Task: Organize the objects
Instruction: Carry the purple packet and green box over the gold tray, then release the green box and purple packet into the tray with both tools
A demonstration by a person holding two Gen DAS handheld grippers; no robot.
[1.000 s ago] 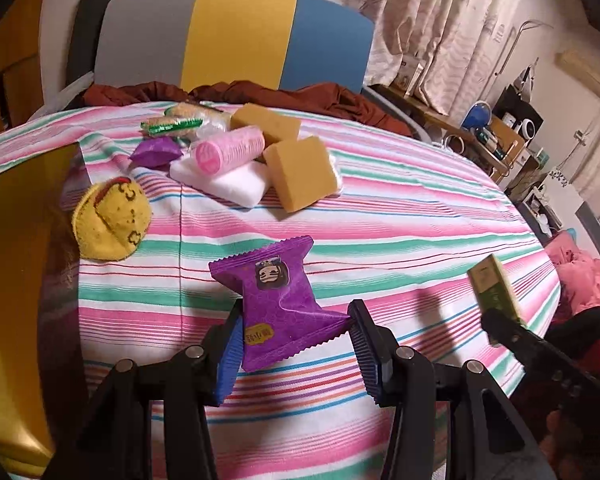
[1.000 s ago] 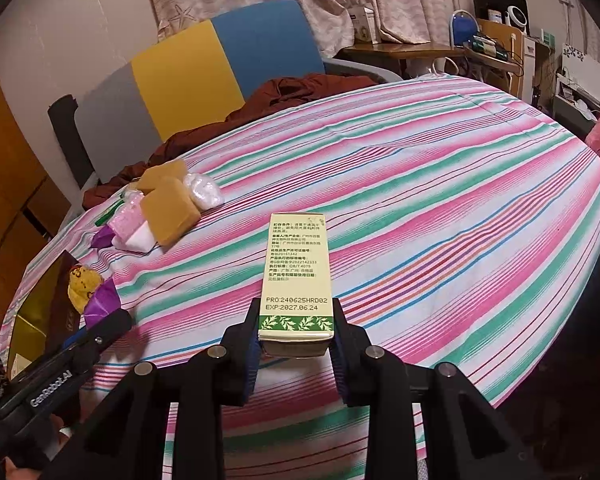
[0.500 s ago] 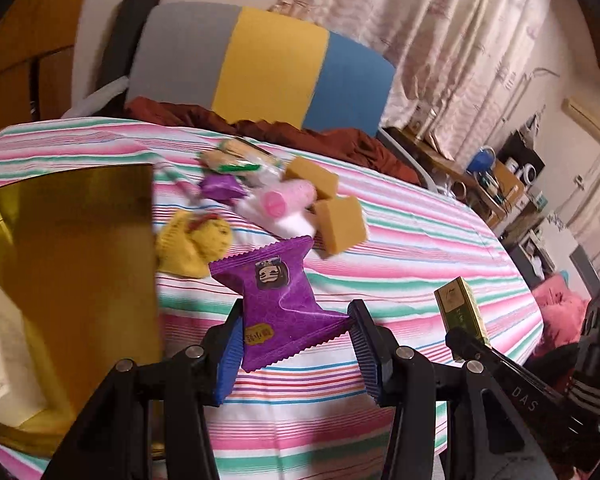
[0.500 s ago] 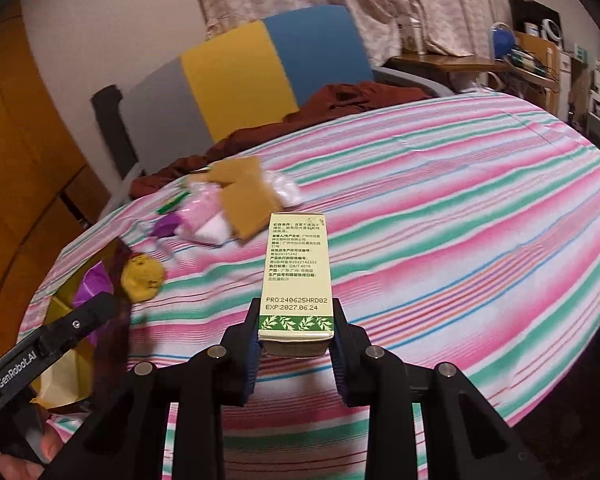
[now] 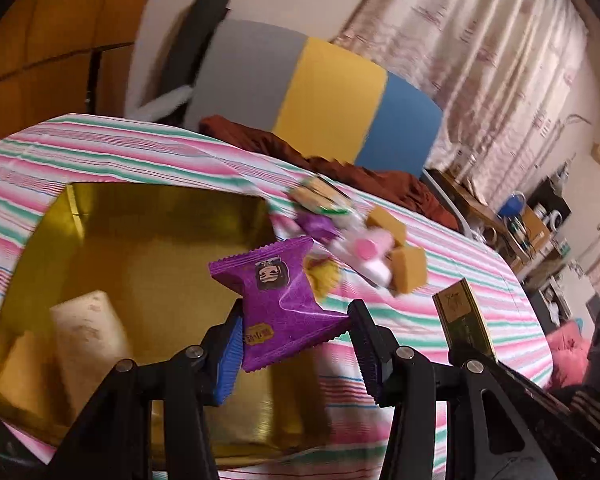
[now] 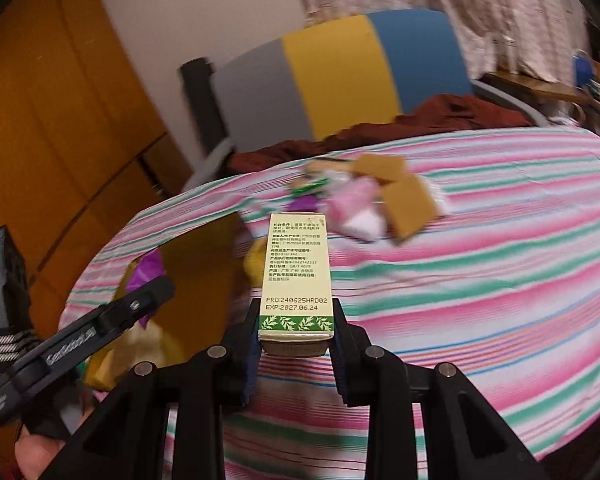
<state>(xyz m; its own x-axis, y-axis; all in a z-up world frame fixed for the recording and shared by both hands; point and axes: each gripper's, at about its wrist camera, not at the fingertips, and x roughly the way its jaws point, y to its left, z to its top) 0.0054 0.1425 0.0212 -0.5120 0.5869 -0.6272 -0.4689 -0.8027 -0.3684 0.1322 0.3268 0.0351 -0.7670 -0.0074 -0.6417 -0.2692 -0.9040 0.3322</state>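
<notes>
My left gripper (image 5: 296,332) is shut on a purple snack packet (image 5: 278,300) and holds it in the air over the right edge of a gold box (image 5: 152,248). A pale carton (image 5: 86,332) and a tan block (image 5: 16,364) lie inside the box. My right gripper (image 6: 296,336) is shut on a slim cream and green carton (image 6: 296,272), held above the striped tablecloth (image 6: 480,280) just right of the gold box (image 6: 196,280). That carton also shows at the right of the left wrist view (image 5: 462,320).
A pile of loose items lies further back on the table: tan blocks (image 5: 408,268), a pink roll (image 5: 366,246), a small purple packet (image 5: 318,226), a yellow pouch (image 5: 326,276). A grey, yellow and blue chair (image 5: 320,88) with brown cloth stands behind the table.
Both grippers have swung left with their loads. The purple packet now hangs over the gold box edge, and the box fills much more of the left wrist view.
</notes>
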